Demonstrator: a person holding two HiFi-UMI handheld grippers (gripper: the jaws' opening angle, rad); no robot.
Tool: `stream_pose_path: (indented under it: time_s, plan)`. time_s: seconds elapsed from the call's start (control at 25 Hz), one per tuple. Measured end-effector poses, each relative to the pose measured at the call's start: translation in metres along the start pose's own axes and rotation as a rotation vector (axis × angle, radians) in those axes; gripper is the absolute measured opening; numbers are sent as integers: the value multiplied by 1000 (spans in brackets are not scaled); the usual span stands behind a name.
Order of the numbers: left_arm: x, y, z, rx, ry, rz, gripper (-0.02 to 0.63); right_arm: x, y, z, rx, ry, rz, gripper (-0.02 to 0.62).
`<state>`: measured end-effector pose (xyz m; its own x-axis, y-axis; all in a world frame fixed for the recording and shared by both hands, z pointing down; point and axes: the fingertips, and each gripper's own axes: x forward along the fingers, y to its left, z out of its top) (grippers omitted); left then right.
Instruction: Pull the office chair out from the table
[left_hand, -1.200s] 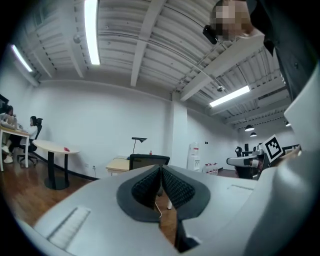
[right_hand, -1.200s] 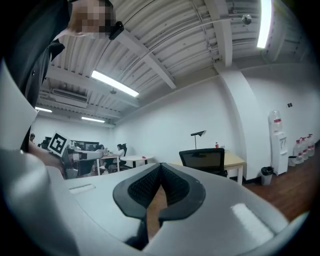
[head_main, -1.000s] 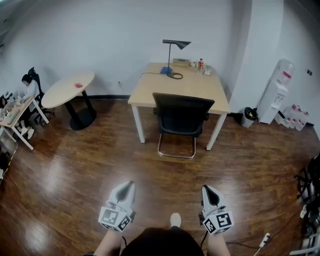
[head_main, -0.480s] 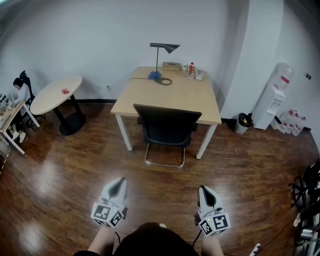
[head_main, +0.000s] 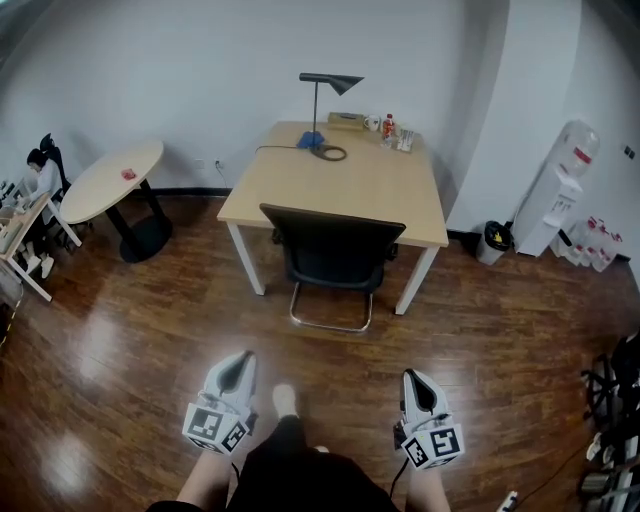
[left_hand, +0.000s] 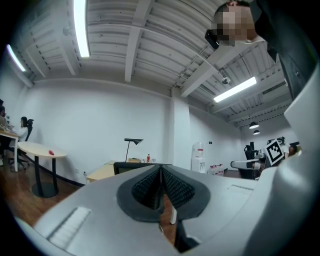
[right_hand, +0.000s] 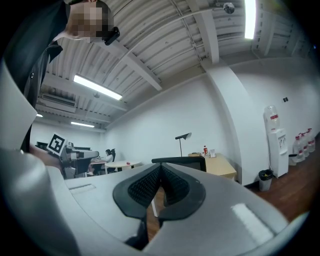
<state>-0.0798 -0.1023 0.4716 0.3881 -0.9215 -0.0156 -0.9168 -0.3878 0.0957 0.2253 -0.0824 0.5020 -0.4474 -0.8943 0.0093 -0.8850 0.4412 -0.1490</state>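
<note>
Head view: the office chair (head_main: 335, 250) stood tucked against the near edge of the table (head_main: 372, 185), backrest toward the camera, seat partly under the tabletop, base on the wood floor (head_main: 140, 350); a desk lamp (head_main: 325, 95) and some small bottles sat at the table's far end; the left gripper (head_main: 238, 363) and the right gripper (head_main: 415, 382) were held low at the bottom of the picture, both well apart from the chair with bare floor between; neither touched anything. Left gripper view: jaws pressed together pad to pad, nothing between them; the top of the backrest and the tabletop showed small beyond the tips, at a distance. Right gripper view: jaws likewise closed on nothing; the backrest and a corner of the table lay just past the tips in the picture but plainly far off. Judgement on progress: nothing of the pull itself was done; the chair had not been taken hold of and sat in its pushed-in place; at most the approach was in hand. Left to do, as I judge it: close the gap to the chair; open the jaws; take the backrest's top edge; draw the chair back clear of the table.
</note>
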Motion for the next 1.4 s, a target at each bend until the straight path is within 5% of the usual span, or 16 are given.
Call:
stream_pose_path:
  time_s: [0.64, 1.4]
  plan:
    - [84, 35, -11, -37, 11, -43, 12, 80, -25, -3, -37, 42, 9, 14]
    - [220, 140, -7, -24, 5, -114, 14, 243, -43, 13, -78, 53, -11, 14]
